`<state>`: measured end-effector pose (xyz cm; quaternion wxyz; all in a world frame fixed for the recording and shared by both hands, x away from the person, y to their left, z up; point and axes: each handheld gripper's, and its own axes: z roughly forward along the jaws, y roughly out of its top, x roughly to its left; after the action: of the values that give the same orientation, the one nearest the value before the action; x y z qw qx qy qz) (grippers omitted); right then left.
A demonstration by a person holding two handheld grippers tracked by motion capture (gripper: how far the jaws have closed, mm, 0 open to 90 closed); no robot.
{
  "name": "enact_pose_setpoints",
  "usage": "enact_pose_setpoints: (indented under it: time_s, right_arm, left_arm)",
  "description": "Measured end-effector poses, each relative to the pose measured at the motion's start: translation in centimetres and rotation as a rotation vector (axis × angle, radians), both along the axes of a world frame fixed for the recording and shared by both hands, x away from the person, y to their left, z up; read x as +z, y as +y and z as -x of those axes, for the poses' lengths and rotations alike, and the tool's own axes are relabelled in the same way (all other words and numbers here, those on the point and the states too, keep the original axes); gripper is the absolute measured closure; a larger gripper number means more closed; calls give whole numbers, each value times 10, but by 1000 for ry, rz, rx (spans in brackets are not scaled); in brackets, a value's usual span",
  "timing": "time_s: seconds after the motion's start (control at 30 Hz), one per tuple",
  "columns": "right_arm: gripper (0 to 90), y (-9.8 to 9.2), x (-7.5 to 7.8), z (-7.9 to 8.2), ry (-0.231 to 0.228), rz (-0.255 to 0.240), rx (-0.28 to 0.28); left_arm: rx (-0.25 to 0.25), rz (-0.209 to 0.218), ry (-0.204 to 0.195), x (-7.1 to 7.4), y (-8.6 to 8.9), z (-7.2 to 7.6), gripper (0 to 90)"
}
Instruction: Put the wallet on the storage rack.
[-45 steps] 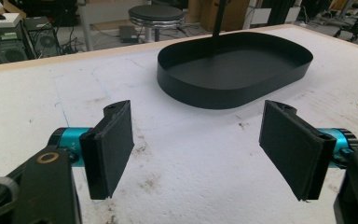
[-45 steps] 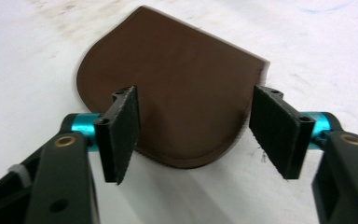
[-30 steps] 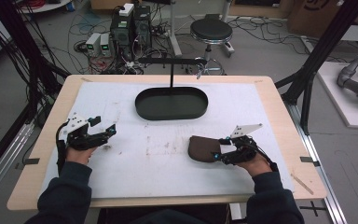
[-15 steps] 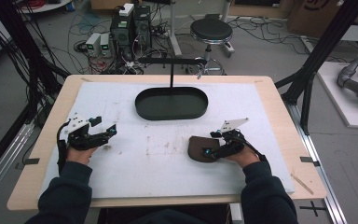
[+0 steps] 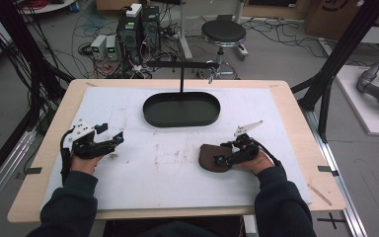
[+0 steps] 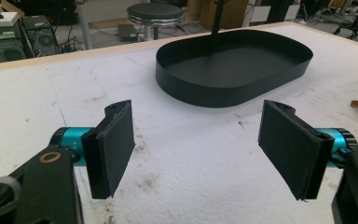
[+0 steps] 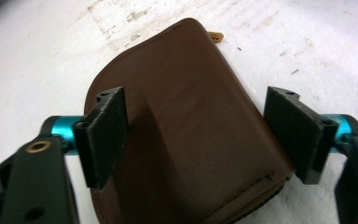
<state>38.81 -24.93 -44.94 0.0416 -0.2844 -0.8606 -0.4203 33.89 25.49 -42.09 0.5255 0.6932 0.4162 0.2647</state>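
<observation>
In the high view we see the brown leather pouch [image 5: 212, 158] lying flat on the white mat [image 5: 177, 182] toward the desk's right front, with our right gripper [image 5: 225, 158] at its right end and the black oval tray [image 5: 181, 108] well apart near the far edge; our left gripper [image 5: 113, 140] hovers near the left edge. In the left gripper view, its jaws stand wide apart over bare mat, holding nothing. In the right gripper view, the jaws stand apart, straddling the pouch [image 7: 186, 130], whose long axis runs away from us, rounded end farthest. We judge it light, soft and slightly slick; pinching across its stitched near edge seems best.
</observation>
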Motion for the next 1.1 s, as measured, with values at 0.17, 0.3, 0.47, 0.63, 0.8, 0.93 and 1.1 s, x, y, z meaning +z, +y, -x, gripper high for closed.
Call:
enact_pose_setpoints:
  time_s: [0.17,0.3,0.47,0.63,0.8,0.93,1.1]
  right_arm:
    - [317,-1,3,2,11,10,-15]
    - [430,-5,10,6,-30,25,-19]
    - [556,-8,20,12,-96,38,-23]
    - [633,-8,32,22,-178,63,-19]
    - [679,-11,45,28,-331,114,-96]
    - [699,-16,52,31,-449,193,-210]
    - [701,-18,53,33,-505,227,-258]
  left_arm:
    - [3,4,1,0,0,0,267]
    - [5,4,0,0,1,0,267]
    - [7,7,-1,0,1,0,268]
    - [8,10,-2,1,2,0,271]
    - [8,9,-2,1,2,0,271]
    - [8,9,-1,0,2,0,271]
    - [8,9,-1,0,2,0,271]
